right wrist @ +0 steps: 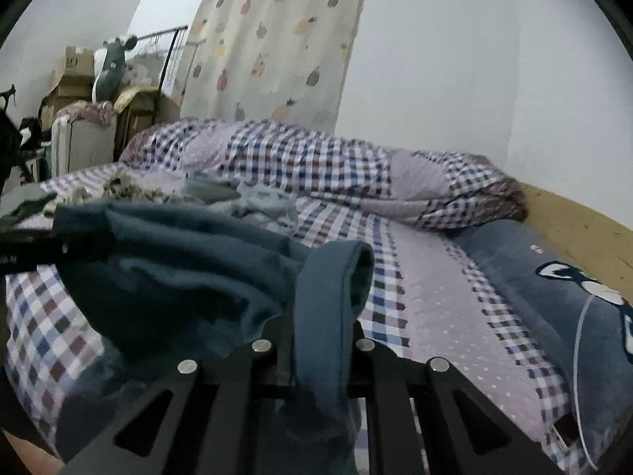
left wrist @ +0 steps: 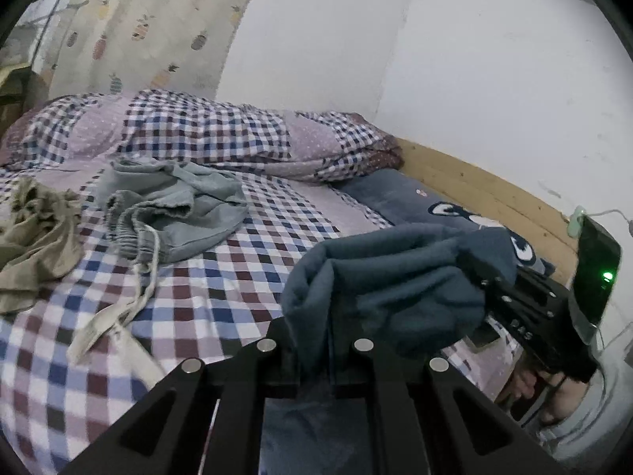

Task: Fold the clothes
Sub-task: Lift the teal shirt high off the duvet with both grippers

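A dark teal fleece garment (left wrist: pixel 395 273) hangs in the air over the bed, stretched between both grippers. In the left wrist view my left gripper (left wrist: pixel 320 344) is shut on one bunched edge of it, with cloth wedged between the fingers. My right gripper (left wrist: pixel 480 277) grips the other end at the right. The right wrist view shows the right gripper (right wrist: pixel 320 344) shut on a folded hem of the teal garment (right wrist: pixel 190 269). There the left gripper (right wrist: pixel 59 247) reaches in from the left edge, its fingertips buried in the cloth.
Grey-blue drawstring shorts (left wrist: pixel 170 213) and an olive garment (left wrist: pixel 35 237) lie crumpled on the checked bedsheet (left wrist: pixel 245 277). A rolled checked quilt (left wrist: pixel 221 130) runs along the wall. A navy cartoon pillow (right wrist: pixel 554 277) sits by the wooden headboard (left wrist: pixel 474 186). Boxes (right wrist: pixel 75 79) stand beyond the bed.
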Tool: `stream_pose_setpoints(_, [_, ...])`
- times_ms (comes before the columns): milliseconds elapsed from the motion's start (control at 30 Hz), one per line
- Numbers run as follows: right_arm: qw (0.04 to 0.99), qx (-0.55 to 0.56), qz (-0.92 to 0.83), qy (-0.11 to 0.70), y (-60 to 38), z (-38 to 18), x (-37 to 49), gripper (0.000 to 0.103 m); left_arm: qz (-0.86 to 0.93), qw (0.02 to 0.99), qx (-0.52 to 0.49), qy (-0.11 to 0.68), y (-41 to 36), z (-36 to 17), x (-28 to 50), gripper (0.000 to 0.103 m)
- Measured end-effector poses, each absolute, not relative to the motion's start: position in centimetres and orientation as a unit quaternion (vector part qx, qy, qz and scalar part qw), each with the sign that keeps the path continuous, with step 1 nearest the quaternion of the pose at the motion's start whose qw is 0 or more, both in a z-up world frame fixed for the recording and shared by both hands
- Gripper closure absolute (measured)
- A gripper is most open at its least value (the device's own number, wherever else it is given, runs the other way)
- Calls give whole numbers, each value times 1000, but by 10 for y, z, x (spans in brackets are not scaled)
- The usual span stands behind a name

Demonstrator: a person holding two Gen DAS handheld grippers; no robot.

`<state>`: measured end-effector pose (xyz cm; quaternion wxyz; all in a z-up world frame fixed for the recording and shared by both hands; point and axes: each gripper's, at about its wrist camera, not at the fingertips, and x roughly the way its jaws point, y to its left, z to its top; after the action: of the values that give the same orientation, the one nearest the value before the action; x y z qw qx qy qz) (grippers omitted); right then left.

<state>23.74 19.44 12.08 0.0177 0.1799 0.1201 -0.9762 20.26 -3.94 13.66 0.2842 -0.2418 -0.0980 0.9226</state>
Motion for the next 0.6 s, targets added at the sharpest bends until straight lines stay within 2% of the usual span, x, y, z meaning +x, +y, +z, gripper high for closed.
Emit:
stream_pose_setpoints(300, [8,95,-987,131,157,180,328,93,942,256,-188,-106,-69,211,273,97])
stream_pose_setpoints(600, [56,16,-991,121,122,269,392,94,953,240,-122,-140,-128,308,322,98])
